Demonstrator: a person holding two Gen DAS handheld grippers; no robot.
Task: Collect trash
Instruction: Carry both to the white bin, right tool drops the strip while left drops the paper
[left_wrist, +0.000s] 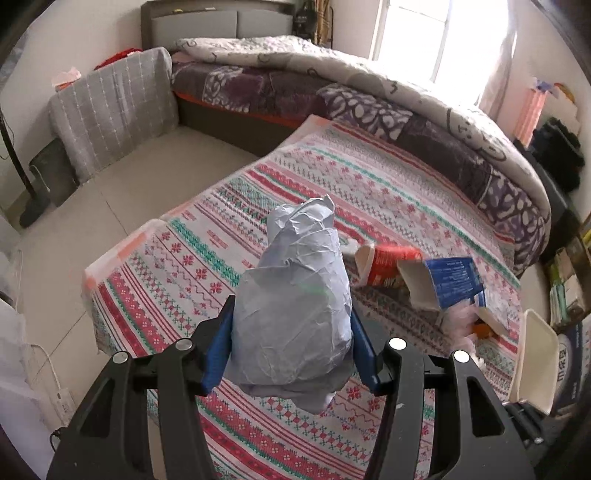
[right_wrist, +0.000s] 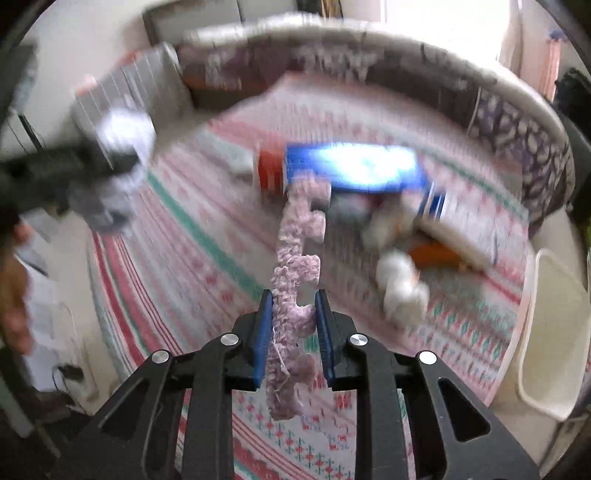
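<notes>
Up above the patterned cloth (left_wrist: 177, 280), the left gripper (left_wrist: 291, 336) clamps a crumpled paper wad (left_wrist: 295, 295); the right gripper (right_wrist: 293, 328) pinches a frilly pink strip (right_wrist: 295, 266). Red (left_wrist: 388, 266) and blue cartons (left_wrist: 450, 280) lie beyond.

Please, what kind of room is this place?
Most likely a bedroom in a home: a bed with a padded headboard and a rumpled quilt stands beside the window.
</notes>
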